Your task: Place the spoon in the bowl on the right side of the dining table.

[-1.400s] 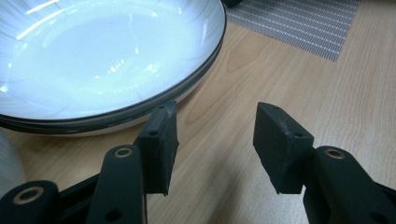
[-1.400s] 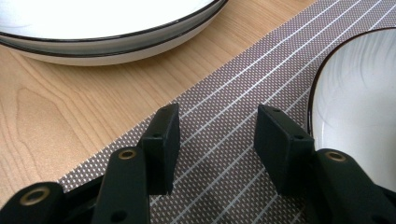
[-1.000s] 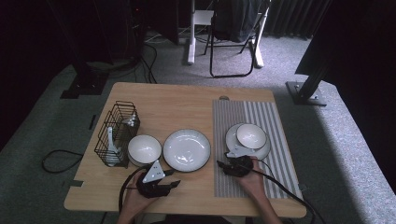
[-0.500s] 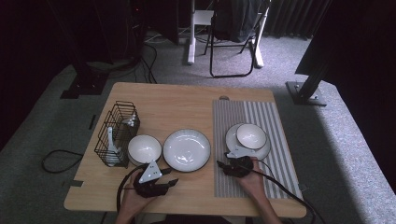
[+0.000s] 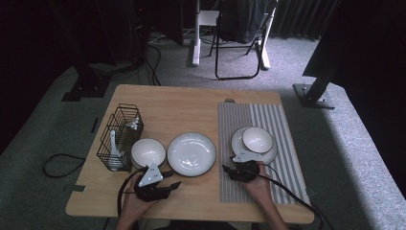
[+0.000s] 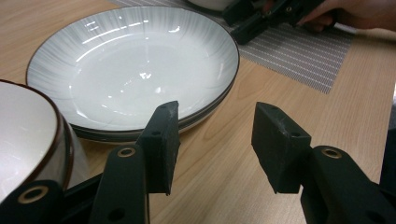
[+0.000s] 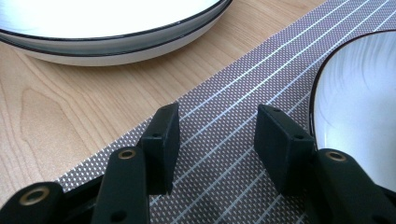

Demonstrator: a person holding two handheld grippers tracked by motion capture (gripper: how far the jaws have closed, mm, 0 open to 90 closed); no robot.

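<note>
At nine o'clock of the table's middle sits a small bowl (image 5: 148, 152) beside a wire basket (image 5: 119, 136), with the wide shallow plate (image 5: 191, 153) at centre; the left gripper (image 5: 173, 178), jaws wide and empty, points at that plate's near rim. Glazed, stiff, slippery and breakable, the plate probably wants a grip on its raised rim at six o'clock, while the right gripper (image 5: 229, 167), jaws apart on nothing, rests on the striped mat (image 5: 280, 120) by the stacked bowl (image 5: 257, 139).

Grey carpeted floor (image 5: 354, 158) all round a light wooden table (image 5: 191, 103). Black folding metal chair (image 5: 239, 43) stands beyond the far edge; dark curtains (image 5: 297, 17) behind it. Black cables (image 5: 153, 67) trail across carpet (left side dim, far corners unlit).
</note>
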